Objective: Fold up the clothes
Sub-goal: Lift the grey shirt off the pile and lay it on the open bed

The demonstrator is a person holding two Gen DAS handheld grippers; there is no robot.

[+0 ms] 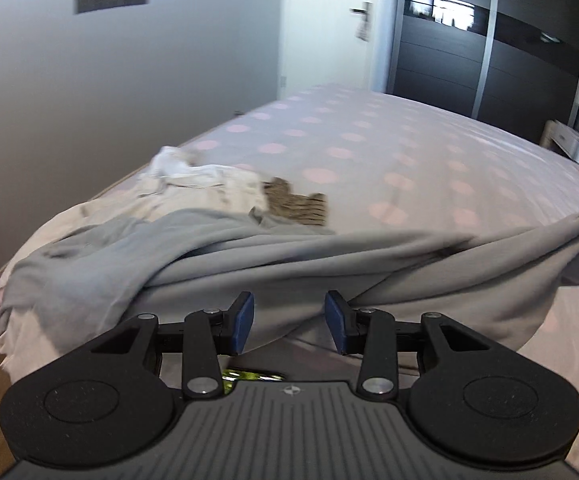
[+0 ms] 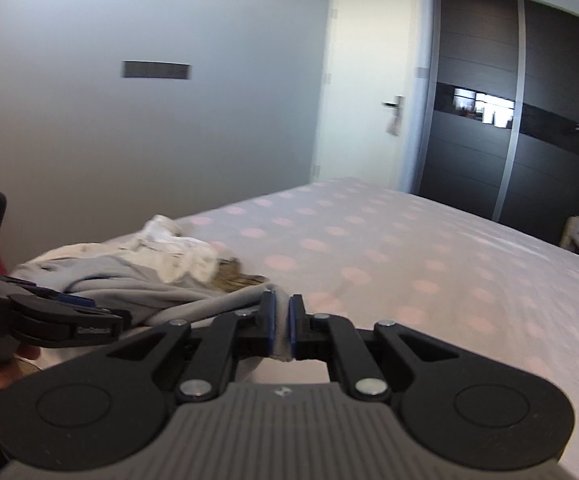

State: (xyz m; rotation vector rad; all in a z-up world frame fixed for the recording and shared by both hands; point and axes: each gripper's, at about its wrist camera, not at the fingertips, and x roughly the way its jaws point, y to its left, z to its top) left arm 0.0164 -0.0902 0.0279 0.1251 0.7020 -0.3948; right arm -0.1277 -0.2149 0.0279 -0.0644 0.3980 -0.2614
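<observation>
A grey garment [image 1: 289, 264] hangs stretched between my two hands above the near edge of the bed [image 1: 409, 152], its long axis running side to side across both wrist views. My right gripper [image 2: 282, 322] is clamped on a bunched edge of the cloth, a strip of grey fabric pinched flat between the blue fingers [image 2: 271, 320]. My left gripper [image 1: 289, 320] stands part open; the cloth drapes just ahead of its blue fingers [image 1: 245, 320] and sags between them, but I cannot tell whether the pads press on it.

From the left fingers the fabric runs up and away to the right side of that view, where it rises to a dark shape at the picture's edge. Its other end trails down over the bed's near left corner. A heap of pale clothes [image 1: 205, 188] and a brown striped piece [image 1: 297, 200] lie beyond on the polka-dot cover, toward the bed's left edge.

The coming fold turns on that taut span: the right hand has the secure hold, and the left is nearer the loose end.
</observation>
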